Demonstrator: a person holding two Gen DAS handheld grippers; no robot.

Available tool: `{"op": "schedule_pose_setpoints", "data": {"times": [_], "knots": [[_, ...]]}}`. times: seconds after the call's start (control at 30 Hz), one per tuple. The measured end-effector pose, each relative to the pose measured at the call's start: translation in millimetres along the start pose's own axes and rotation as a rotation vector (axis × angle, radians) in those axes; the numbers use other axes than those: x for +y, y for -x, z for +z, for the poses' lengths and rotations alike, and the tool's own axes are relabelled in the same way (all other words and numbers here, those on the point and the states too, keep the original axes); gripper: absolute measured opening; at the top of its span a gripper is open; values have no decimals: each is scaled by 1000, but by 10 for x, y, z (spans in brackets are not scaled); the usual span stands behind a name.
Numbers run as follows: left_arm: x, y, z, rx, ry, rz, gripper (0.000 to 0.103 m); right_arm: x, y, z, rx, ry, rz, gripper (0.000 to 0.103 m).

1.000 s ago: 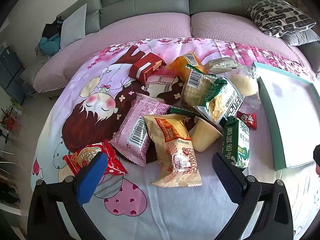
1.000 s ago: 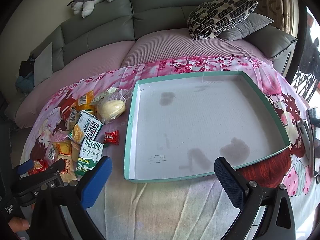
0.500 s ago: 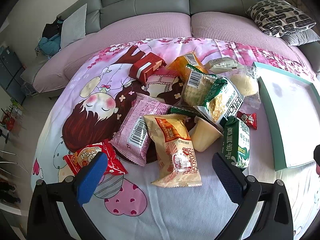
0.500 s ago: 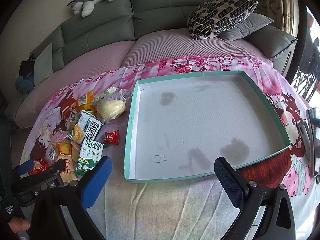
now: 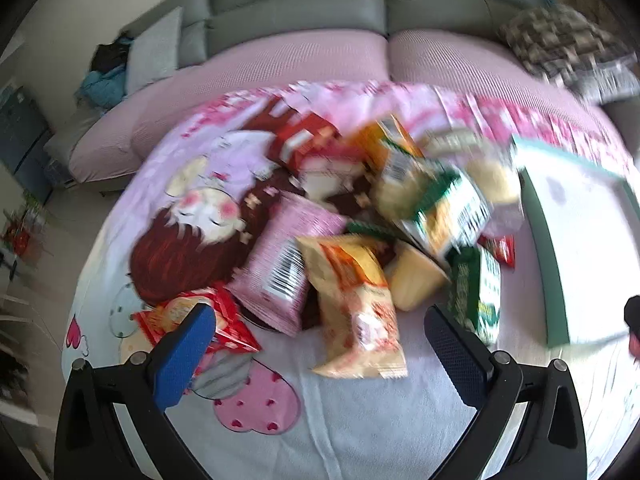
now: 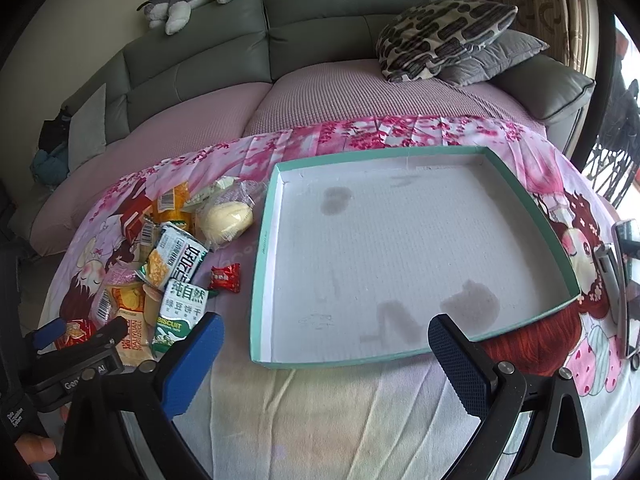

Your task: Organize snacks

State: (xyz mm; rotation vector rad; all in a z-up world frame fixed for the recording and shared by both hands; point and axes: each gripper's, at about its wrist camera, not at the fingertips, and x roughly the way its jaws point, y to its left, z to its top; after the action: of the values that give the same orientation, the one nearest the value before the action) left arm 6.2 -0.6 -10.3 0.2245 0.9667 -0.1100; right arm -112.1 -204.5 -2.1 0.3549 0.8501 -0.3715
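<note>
Left wrist view, blurred: the left gripper hangs released, its blue-padded fingers spread wide and holding nothing, just short of the snack heap. Between the fingers and slightly ahead lies the beige crinkled snack packet with an orange-red label, the nearest piece of the pile. Its long axis runs away from the gripper, roughly in line with the fingers, so a pinch across its short width looks the natural grasp. Just left of that packet sits a pink foil packet with a barcode. A red-and-yellow flat sachet lies partly behind the left finger. To the packet's right are a pale yellow jelly cup and a green-and-white biscuit pack. Beyond those, the wall of the teal-rimmed shallow cardboard tray rises.

Right wrist view: the right gripper is likewise slack and empty, poised over the near edge of that tray, whose white stained floor holds no snacks. The heap lies left of the tray, with the biscuit pack and a small red wrapped candy closest to it. The left gripper is in view by the heap and is plainly the nearer tool, so I judge sorting has not begun.

Everything rests on a soft pink cartoon-print cloth, wrinkled near the camera. Behind it stands a grey-green sofa with mauve seat covers.
</note>
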Motion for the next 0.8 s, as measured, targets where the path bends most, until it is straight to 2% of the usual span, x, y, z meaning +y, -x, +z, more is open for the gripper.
{"op": "schedule_pose_setpoints", "data": {"times": [0.17, 0.27, 0.5, 0.63, 0.8], "knots": [[340, 91, 59, -41, 125, 14, 103, 207, 70, 57, -47, 39, 104, 103], [491, 115, 78, -55, 164, 30, 103, 380, 92, 80, -77, 83, 136, 103], [846, 162, 79, -94, 252, 14, 103, 639, 21, 104, -95, 121, 234, 103], [905, 113, 45, -67, 264, -20, 103, 829, -42, 82, -99, 166, 247, 103], [755, -112, 20, 7, 205, -99, 103, 1087, -241, 2, -51, 246, 248, 103]]}}
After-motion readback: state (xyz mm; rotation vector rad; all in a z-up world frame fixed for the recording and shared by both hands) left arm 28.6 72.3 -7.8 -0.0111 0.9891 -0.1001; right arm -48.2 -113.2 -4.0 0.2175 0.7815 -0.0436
